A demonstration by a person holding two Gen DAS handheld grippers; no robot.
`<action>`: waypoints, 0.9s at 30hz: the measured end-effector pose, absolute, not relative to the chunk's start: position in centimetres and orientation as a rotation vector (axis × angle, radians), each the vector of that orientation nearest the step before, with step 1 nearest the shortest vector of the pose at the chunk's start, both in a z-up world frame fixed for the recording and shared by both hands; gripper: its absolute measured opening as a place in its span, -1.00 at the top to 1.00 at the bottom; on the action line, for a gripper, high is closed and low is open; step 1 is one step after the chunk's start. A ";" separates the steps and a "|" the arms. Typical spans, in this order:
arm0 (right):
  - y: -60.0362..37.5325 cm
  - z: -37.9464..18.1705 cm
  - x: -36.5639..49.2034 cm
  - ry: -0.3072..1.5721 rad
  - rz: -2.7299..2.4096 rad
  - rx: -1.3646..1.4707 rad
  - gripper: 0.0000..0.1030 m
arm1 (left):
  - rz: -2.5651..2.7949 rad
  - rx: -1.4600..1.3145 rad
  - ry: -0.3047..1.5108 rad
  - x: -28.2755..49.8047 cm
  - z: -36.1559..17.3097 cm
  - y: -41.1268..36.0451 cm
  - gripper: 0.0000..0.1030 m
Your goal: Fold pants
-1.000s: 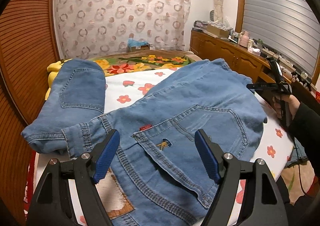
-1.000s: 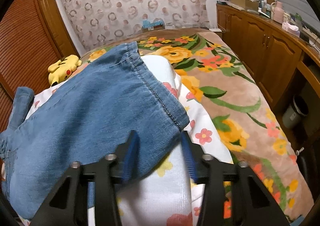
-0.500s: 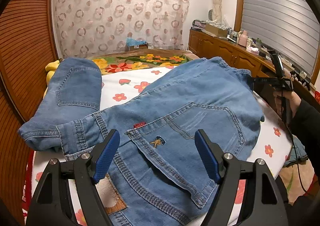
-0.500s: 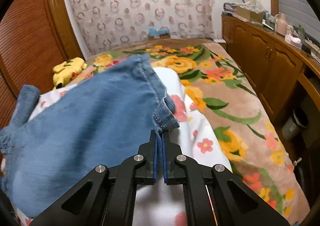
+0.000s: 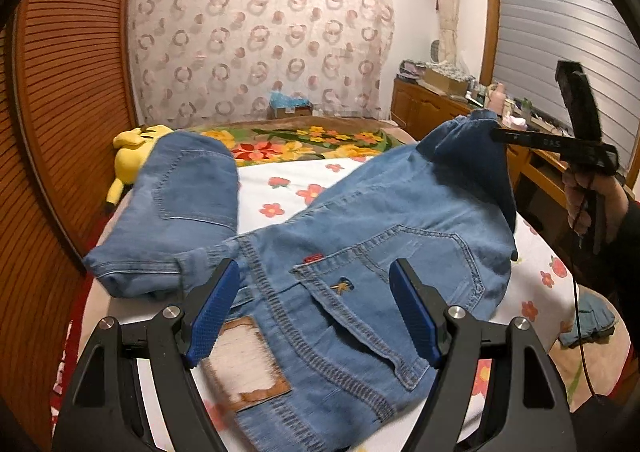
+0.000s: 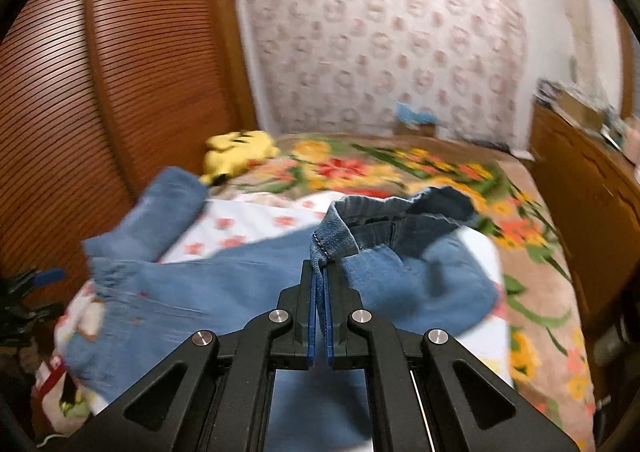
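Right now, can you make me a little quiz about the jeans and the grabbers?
1. True or false: the left gripper is clamped on the jeans.
2. What does the right gripper pinch? A) the yellow toy B) the jeans' hem C) the bedsheet
3. Fill in: the left gripper hovers over the jeans' back ____.

Key: 1 false, its jaws are wide open. 2 B. 3 pocket.

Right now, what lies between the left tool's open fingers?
In the left wrist view, the left tool frames the jeans: back pocket and waistband seam.
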State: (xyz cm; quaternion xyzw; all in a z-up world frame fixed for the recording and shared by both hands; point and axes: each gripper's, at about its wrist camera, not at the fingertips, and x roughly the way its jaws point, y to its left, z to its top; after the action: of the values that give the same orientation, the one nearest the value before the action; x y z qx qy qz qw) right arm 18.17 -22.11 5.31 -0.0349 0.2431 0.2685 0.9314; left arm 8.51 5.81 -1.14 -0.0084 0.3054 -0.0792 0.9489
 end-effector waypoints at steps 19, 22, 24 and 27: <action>-9.7 1.7 9.8 0.609 0.951 -0.232 0.92 | -0.089 -0.064 0.624 7.3 -1.3 10.1 -0.51; -9.9 1.3 9.9 0.631 0.921 -0.244 0.52 | -0.098 -0.061 0.632 7.5 -1.7 9.8 -0.51; -9.7 1.8 9.9 0.628 0.903 -0.238 0.34 | -0.102 -0.055 0.639 7.8 -2.0 9.4 -0.51; -9.9 2.6 10.0 0.614 0.881 -0.237 0.23 | -0.114 -0.048 0.651 8.4 -2.3 8.8 -0.51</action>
State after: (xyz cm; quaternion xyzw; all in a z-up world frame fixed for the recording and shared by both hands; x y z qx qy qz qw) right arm 10.04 -9.92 2.58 -0.1127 0.2916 0.4187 0.8526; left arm 8.41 8.79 -2.33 -0.0233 0.3196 -0.0559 0.9456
